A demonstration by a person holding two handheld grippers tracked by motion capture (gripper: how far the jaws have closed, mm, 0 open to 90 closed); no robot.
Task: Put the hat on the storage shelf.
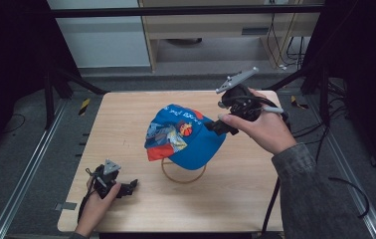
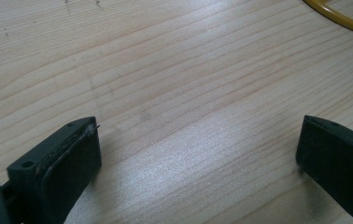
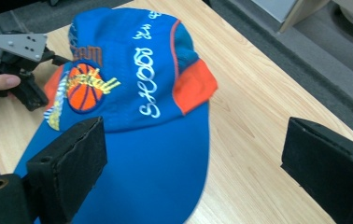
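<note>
A blue cap with orange panels, white lettering and a basketball patch sits mid-table over a yellow ring. My right gripper is held in the air just right of the cap, jaws open and pointing at it. In the right gripper view the cap lies between and beyond the open jaws of that gripper, untouched. My left gripper rests low at the table's front left, open. In its own view the left gripper spans bare wood, with an arc of the yellow ring at the top right.
The wooden table has bare wood left of and behind the cap. The left gripper shows beyond the cap in the right gripper view. Cables trail on the floor at the right, and a cabinet stands beyond the far edge.
</note>
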